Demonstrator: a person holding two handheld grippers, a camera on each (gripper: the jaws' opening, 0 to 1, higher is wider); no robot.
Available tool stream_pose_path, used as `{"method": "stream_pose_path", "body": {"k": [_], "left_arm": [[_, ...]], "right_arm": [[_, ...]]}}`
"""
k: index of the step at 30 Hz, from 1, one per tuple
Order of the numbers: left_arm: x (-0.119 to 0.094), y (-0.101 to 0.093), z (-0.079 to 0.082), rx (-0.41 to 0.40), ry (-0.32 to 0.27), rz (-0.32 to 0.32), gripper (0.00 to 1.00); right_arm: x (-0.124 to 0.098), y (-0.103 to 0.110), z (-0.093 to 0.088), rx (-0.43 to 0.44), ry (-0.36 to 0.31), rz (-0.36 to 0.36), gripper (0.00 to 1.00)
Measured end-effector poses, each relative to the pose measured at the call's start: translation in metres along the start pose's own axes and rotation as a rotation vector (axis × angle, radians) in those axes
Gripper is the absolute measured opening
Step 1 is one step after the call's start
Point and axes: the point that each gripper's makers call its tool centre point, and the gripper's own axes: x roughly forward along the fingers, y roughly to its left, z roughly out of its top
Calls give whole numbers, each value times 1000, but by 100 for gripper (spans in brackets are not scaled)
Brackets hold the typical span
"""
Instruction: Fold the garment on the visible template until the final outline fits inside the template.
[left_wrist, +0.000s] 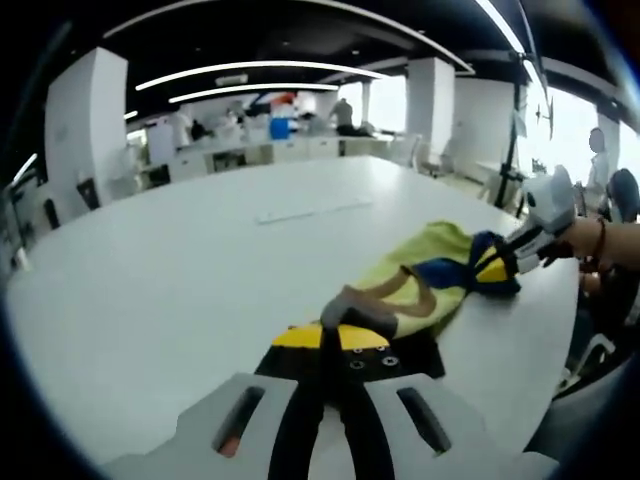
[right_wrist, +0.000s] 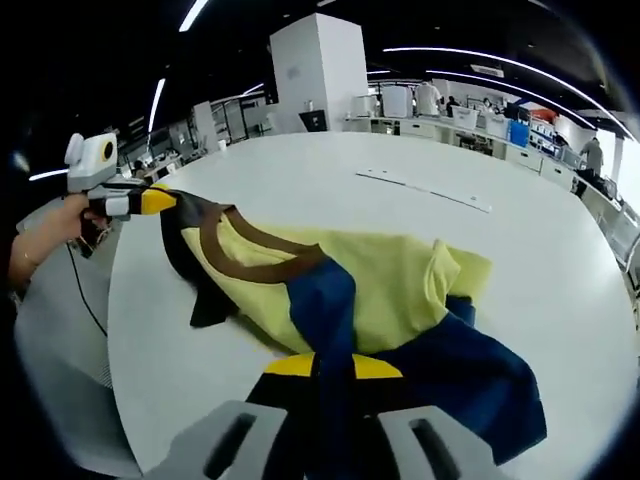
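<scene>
A: Any writing to read?
B: None legible on the shirt (right_wrist: 370, 290) or the table (right_wrist: 300, 170).
A: The grippers?
B: Left gripper (left_wrist: 335, 335), low centre of the left gripper view, is pinched on the brown collar. Right gripper (right_wrist: 330, 365), bottom centre of the right gripper view, is clamped on blue cloth.
A: Where's the shirt?
B: Stretched between them, crumpled on the table, yellow in the middle.
A: What's around?
B: A pale strip (right_wrist: 425, 190) lies well beyond the shirt; a pillar (right_wrist: 320, 70) and desks stand behind. A hand (right_wrist: 45, 235) at left grips the other tool.
</scene>
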Motion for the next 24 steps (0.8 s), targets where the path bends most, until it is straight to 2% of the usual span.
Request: {"method": "stream_pose_path", "body": {"k": [1,7,14,15,20,24], "left_arm": [[0,0,0,1,0,0,0],[-1,-1,-1,1,6,-4,0],[-3,0,4,28,1,5,0],[-4,1,7,26,-3,8,0],[-7,3,27,69,-39,19,0],[-10,5,42,59,-71,10,0]], "right_arm": [[-1,0,0,-1,-4,-1,0],[-5,-5,2,-25,-13,-11,0],[-23,-11,12,-21,-53,-18,0],[-27,-13,17,-16,-84,-25,0],[-39,-19,30,-24,-126,-43,0],[-51,-24,43,-22,-161,-59,0]]}}
